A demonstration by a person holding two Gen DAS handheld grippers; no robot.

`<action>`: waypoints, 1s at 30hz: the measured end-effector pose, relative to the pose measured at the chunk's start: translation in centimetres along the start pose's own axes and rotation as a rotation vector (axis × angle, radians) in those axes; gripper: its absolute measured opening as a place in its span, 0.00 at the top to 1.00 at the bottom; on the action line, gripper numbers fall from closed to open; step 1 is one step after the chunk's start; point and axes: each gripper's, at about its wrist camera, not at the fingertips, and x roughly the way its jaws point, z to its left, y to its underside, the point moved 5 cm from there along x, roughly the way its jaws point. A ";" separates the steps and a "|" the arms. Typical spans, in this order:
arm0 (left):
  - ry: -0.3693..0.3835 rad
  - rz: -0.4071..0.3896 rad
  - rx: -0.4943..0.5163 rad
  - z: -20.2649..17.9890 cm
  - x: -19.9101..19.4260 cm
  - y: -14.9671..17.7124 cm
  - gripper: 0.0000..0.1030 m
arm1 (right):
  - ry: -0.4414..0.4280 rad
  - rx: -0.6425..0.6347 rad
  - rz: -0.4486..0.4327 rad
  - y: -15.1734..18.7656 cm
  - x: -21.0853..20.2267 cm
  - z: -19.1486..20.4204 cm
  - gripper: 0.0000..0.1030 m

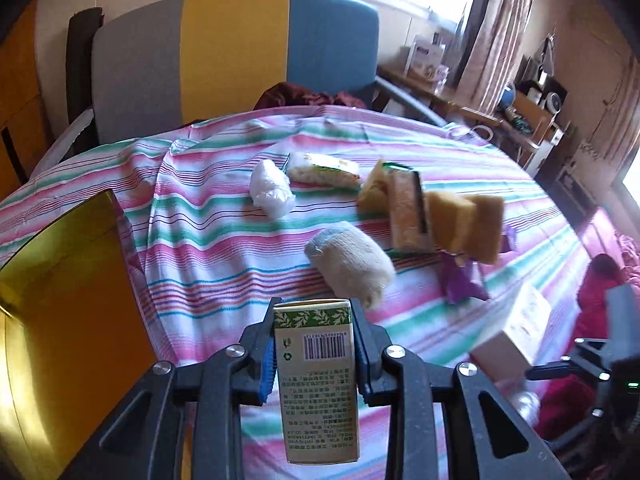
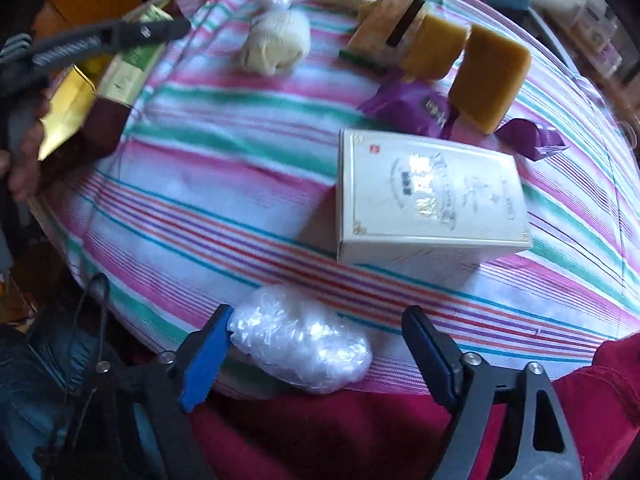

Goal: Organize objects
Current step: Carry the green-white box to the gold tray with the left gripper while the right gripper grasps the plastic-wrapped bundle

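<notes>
My left gripper (image 1: 314, 346) is shut on a green and cream box (image 1: 318, 376) with a barcode, held above the near table edge beside a gold box (image 1: 60, 300). My right gripper (image 2: 320, 344) is open, its jaws wide around a clear plastic bundle (image 2: 300, 338) at the near edge of the striped tablecloth (image 2: 208, 200); I cannot tell whether a pad touches it. A white box (image 2: 430, 196) lies just beyond. Yellow sponges (image 2: 488, 76), a purple packet (image 2: 408, 106) and a rolled cream cloth (image 2: 276, 42) lie farther back.
A second plastic bundle (image 1: 270, 188) and a wrapped snack (image 1: 324, 170) lie at the far middle. A grey, yellow and blue chair (image 1: 236, 56) stands behind the table. Red cloth (image 2: 360, 436) lies below the near table edge. Cluttered shelves (image 1: 532, 108) are at the right.
</notes>
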 end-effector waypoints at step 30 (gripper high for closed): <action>-0.261 -0.097 -0.399 24.9 -11.6 6.8 0.71 | 0.051 -0.050 -0.022 0.5 1.8 1.0 0.61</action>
